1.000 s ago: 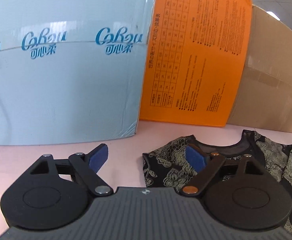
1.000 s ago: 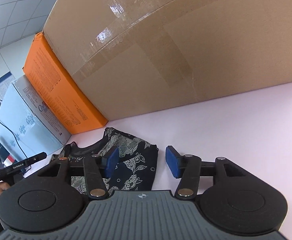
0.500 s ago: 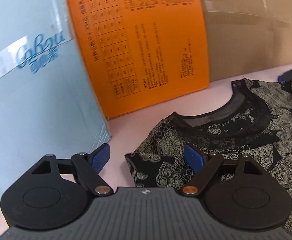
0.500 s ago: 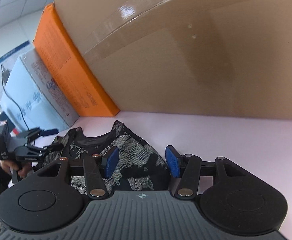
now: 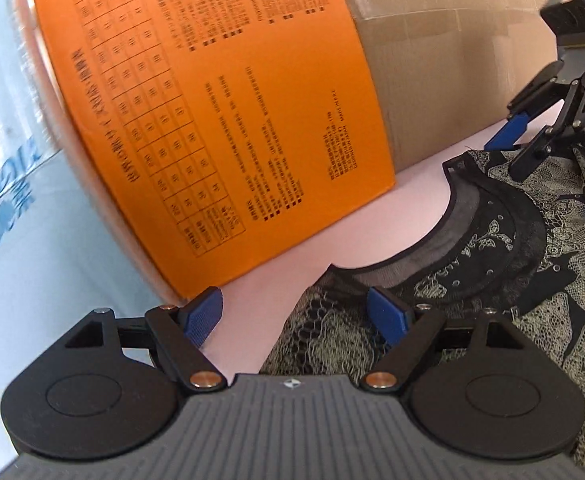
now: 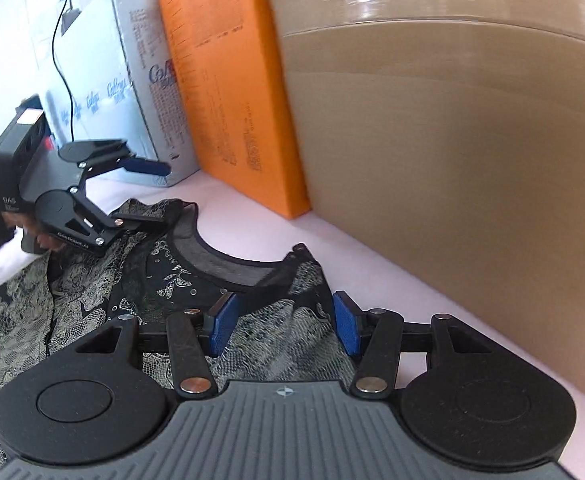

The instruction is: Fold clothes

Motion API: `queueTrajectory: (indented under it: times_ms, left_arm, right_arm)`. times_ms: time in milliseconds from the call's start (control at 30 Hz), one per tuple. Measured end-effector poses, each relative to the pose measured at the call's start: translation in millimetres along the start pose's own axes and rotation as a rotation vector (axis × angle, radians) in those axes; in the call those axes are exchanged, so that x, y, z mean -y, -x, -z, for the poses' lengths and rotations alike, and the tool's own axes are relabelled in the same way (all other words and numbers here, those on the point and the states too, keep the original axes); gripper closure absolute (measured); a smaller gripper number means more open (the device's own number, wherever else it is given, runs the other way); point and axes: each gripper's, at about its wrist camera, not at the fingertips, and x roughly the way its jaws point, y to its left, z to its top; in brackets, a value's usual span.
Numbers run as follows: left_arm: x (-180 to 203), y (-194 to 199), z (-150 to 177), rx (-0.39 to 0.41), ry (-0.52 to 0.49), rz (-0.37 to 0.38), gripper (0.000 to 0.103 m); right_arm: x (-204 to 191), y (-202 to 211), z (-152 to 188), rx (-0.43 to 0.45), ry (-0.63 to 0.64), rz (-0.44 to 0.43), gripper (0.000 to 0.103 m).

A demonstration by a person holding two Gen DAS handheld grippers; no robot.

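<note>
A black top with a pale lace pattern (image 5: 504, 276) lies flat on the pink table, neckline toward the boxes; it also shows in the right wrist view (image 6: 196, 280). My left gripper (image 5: 294, 316) is open, low over the garment's left shoulder, its right pad above the cloth and its left pad over bare table. My right gripper (image 6: 284, 324) is open, straddling the right shoulder. Each gripper shows in the other's view: the right one (image 5: 520, 140) at the far shoulder, the left one (image 6: 140, 192) at the near-left shoulder.
A light blue carton (image 5: 8, 160), an orange box (image 5: 212, 100) and a brown cardboard box (image 6: 452, 140) stand in a row close behind the garment. The pink table (image 5: 372, 224) shows between them and the neckline. A black cable (image 6: 58, 40) hangs by the blue carton.
Both grippers have swung inward and moved forward onto the garment's shoulders. Both stay open. The garment has not moved.
</note>
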Motion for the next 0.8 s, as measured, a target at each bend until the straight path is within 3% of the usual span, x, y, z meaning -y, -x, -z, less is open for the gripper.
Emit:
queueTrajectory:
  times_ms: [33, 67, 100, 133, 267, 500, 800]
  left_arm:
    - [0, -1, -1, 0.003, -0.002, 0.014, 0.031]
    - [0, 0, -1, 0.005, -0.001, 0.036, 0.054]
    - [0, -1, -1, 0.001, 0.004, 0.063, 0.088]
    - [0, -1, -1, -0.008, 0.008, 0.088, 0.100]
    - [2, 1, -2, 0.002, -0.004, 0.102, 0.100]
    - [-1, 9, -1, 0.026, 0.005, 0.057, 0.100]
    - [14, 60, -10, 0.135, -0.003, 0.060, 0.100]
  right_arm:
    - [-1, -1, -1, -0.002, 0.000, 0.003, 0.055]
    - [-2, -3, -1, -0.003, 0.000, 0.006, 0.061]
    - [-4, -3, -2, -0.005, 0.003, 0.016, 0.085]
    - [-5, -4, -1, -0.011, 0.007, 0.029, 0.101]
    - [-8, -2, 0, -0.008, 0.012, 0.040, 0.101]
    - [-14, 6, -1, 0.027, 0.018, 0.056, 0.101]
    - [-49, 64, -1, 0.117, 0.030, 0.029, 0.101]
